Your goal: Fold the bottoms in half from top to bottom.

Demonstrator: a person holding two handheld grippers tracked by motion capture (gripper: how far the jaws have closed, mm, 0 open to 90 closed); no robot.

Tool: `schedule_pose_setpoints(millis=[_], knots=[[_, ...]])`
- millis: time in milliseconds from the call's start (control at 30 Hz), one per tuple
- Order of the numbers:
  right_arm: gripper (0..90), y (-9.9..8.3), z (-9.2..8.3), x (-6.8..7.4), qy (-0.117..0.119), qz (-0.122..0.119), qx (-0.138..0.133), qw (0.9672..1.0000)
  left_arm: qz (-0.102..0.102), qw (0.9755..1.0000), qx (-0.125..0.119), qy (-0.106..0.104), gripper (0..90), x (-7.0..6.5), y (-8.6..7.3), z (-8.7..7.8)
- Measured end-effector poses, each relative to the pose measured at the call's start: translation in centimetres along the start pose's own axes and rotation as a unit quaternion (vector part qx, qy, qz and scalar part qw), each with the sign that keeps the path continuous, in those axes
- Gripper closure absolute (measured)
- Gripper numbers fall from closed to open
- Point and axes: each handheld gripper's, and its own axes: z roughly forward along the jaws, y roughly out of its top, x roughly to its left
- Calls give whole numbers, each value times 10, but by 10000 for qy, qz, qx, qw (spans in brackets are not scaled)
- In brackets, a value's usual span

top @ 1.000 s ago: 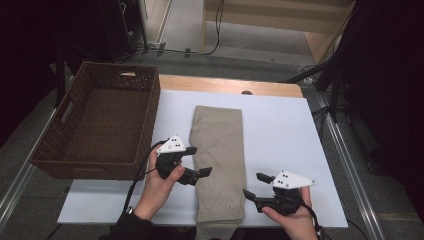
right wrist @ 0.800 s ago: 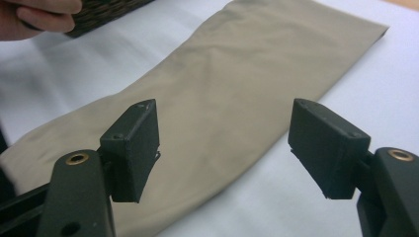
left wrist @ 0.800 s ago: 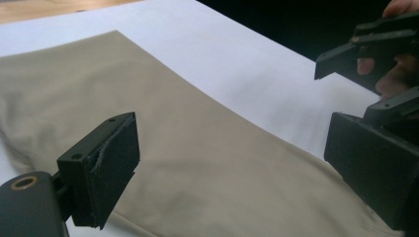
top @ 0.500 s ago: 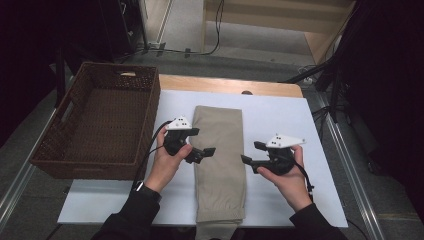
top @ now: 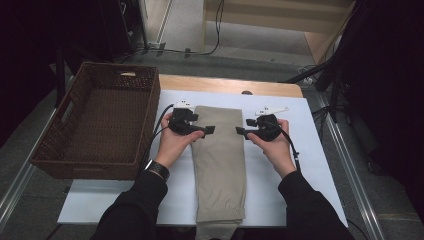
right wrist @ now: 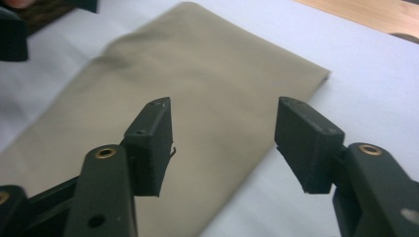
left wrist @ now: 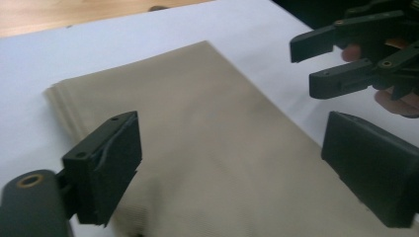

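We see folded beige trousers (top: 220,160) lying flat on the white table cover, centre of the high view. They form a long narrow strip running from mid-frame to the bottom edge, cuffed end nearest the bottom, layered edges stacked neatly.

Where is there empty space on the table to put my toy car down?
The white sheet is bare right of the folded trousers. The wicker basket is empty too. It is crowded at the trousers' far end, between the left hand-held gripper and the right hand-held gripper.
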Motion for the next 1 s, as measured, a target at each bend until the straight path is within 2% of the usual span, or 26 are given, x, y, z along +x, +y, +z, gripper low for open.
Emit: schedule_pose_setpoints(millis=[100,167,267,400,467,533,700,767,867,933,1000], knots=[[403,3,11,-12,-65,235,66,9997,-173,9996,144,181,150,14,3,8],[409,5,18,-18,-165,299,109,9994,-230,9987,231,380,179,20,4,13],[410,8,29,-27,-265,313,244,9989,-345,9974,349,535,212,28,5,24],[410,13,42,-38,-370,351,415,9978,-365,9950,565,736,241,34,5,37],[411,14,47,-44,-363,478,415,9973,-330,9939,556,890,251,38,6,40],[415,15,52,-49,-347,514,411,9972,-409,9927,578,977,259,43,7,41],[415,18,65,-56,-390,409,509,9971,-491,9894,709,1164,299,53,10,46],[415,20,69,-59,-401,437,545,9968,-501,9880,772,1244,316,55,11,47],[429,21,74,-62,-296,594,541,9963,-445,9870,780,1331,340,57,14,49],[433,22,77,-62,-299,611,499,9964,-488,9860,735,1415,339,59,14,50],[439,23,78,-62,-313,577,492,9966,-516,9861,719,1409,339,61,14,49]])
